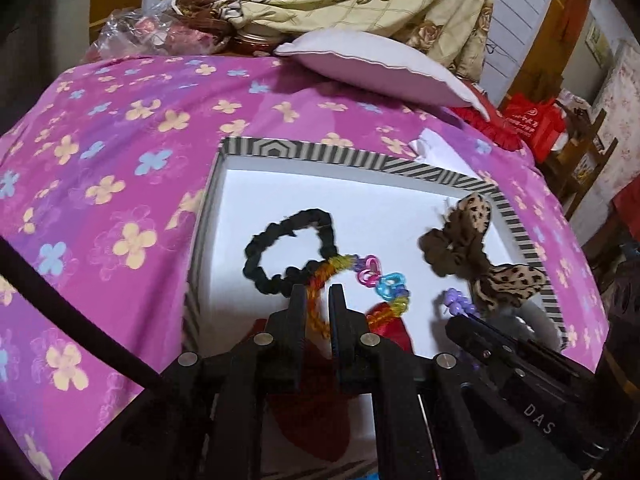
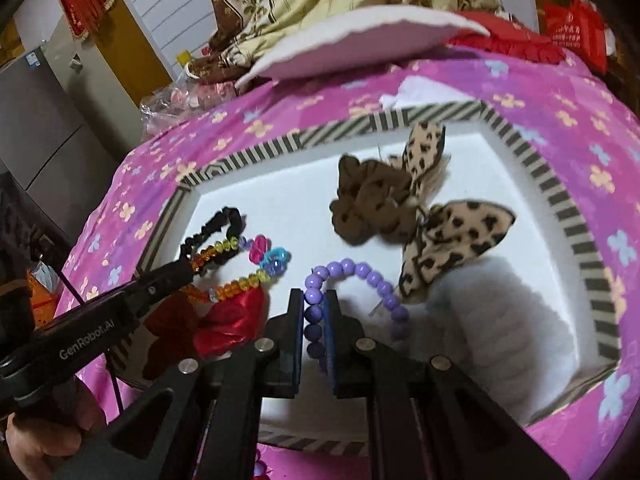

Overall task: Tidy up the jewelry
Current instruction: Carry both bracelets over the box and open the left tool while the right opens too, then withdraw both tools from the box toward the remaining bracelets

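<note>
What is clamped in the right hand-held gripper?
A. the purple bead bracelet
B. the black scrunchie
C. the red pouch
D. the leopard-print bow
A: in the right wrist view, the right hand-held gripper has its fingers closed on the purple bead bracelet, whose beads run between them inside the striped box.

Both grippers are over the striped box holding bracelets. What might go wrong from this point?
1. The rainbow bead bracelet in the left gripper overlaps the black scrunchie; moving it may drag the scrunchie.
2. The right gripper pinches only one side of the purple bead bracelet, which might slip or swing against the leopard bow scrunchie.
3. The grippers work close together inside the box and might collide.
</note>
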Motion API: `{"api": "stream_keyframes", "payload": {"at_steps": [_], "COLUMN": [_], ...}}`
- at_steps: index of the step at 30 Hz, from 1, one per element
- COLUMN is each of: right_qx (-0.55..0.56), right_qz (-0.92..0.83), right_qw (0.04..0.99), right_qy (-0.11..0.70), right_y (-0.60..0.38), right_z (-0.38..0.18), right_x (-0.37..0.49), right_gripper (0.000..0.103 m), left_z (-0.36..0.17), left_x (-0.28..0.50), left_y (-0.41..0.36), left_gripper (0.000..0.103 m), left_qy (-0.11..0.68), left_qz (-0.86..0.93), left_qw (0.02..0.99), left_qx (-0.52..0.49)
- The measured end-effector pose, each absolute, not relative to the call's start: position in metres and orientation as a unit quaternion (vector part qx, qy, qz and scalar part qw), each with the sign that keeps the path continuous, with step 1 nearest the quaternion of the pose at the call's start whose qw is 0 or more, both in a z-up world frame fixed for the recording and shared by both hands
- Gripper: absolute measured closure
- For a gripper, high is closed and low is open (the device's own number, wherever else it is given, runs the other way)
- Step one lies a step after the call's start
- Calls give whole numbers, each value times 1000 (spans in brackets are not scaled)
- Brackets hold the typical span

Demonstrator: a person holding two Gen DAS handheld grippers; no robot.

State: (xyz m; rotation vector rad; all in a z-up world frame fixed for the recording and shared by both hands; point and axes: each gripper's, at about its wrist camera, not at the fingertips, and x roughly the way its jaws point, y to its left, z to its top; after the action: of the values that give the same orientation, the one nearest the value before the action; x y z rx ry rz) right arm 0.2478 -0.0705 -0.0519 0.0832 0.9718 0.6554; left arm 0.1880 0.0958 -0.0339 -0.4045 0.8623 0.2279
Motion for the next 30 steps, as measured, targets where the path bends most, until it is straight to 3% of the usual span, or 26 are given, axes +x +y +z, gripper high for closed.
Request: {"api": "stream_keyframes", "payload": {"at_steps": [5,9,14,18,20,25,28,30], "right_qx": [46,56,50,44,42,32,27,25], "right_qz": [316,321,315,317,319,315,310,303], "right_qw": [823,821,826,832,835,846,852,858], "right_qy": [470,468,465,453,446,429,420,414], "right_y": [-71,-75,-77,-81,-85,-98,-111,-122], "right_z": [-56,-54,-49,-38,-31,-14,-4,4], "right_x": [248,247,245,241,238,229,221,213], "right_gripper": [93,75,72,72,72,72,71,62], "left_z": [-35,-35,-36,-36,-35,-27,-12,2], "left_x": [186,186,187,187,186,182,174,163], "left_y": [103,104,104,104,104,102,98,95], "left_gripper": [103,96,93,80,79,60,58,58], "left_qy": [415,416,421,426,422,418,412,396], "left_qz": [116,120,129,132,130,126,119,115], "left_qw": [878,878,875,872,873,875,880,890], "left_qx": [-206,-206,-202,-203,-205,-210,-203,-194]}}
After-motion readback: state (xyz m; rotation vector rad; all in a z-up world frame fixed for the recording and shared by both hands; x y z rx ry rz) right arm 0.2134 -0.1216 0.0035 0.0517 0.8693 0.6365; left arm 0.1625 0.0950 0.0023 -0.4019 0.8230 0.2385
